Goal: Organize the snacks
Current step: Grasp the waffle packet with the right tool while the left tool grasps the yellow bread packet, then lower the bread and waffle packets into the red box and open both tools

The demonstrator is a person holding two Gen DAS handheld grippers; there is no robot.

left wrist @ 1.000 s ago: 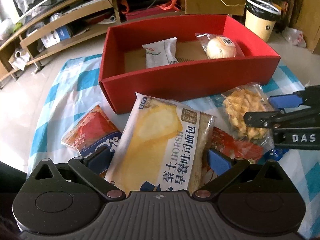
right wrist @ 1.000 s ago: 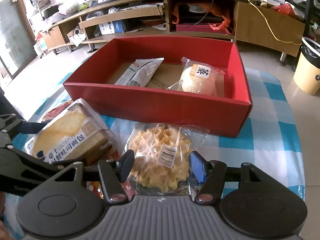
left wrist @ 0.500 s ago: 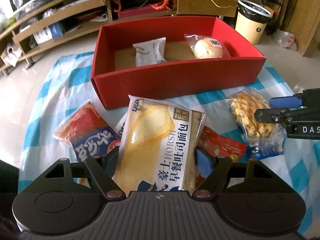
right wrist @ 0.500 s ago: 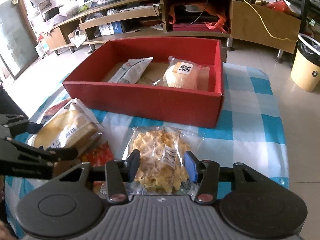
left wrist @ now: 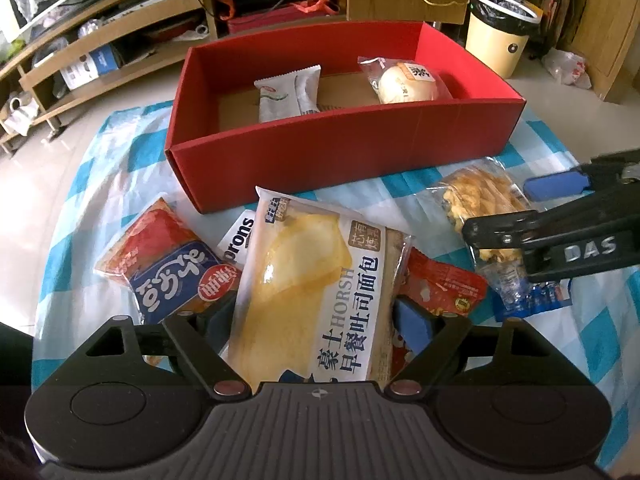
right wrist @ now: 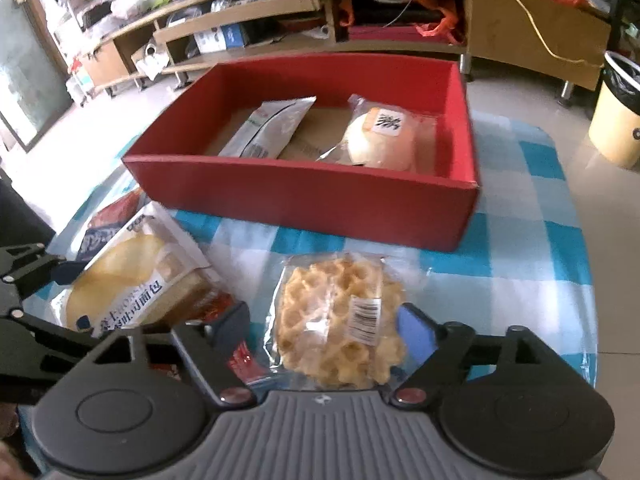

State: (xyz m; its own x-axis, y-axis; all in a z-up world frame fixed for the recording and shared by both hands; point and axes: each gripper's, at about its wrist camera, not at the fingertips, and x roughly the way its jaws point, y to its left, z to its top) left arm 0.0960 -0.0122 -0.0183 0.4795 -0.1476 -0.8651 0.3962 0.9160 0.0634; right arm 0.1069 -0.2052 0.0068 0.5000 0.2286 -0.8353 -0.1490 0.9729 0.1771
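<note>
left gripper (left wrist: pixel 316 320) clamps toast pack (left wrist: pixel 320 292), right gripper (right wrist: pixel 324 332) just opening around waffle pack (right wrist: pixel 340 320)

Black gripper (left wrist: pixel 316 320) linkages, blue pads (left wrist: pixel 416 326), white "DAS" lettering.

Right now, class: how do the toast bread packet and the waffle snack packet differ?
The toast bread packet is printed, mostly opaque and oblong; the waffle snack packet is clear, showing a round lattice waffle. The bread packet overlaps other packets; the waffle packet lies alone on the checked cloth. Both lie outside the red box.
</note>
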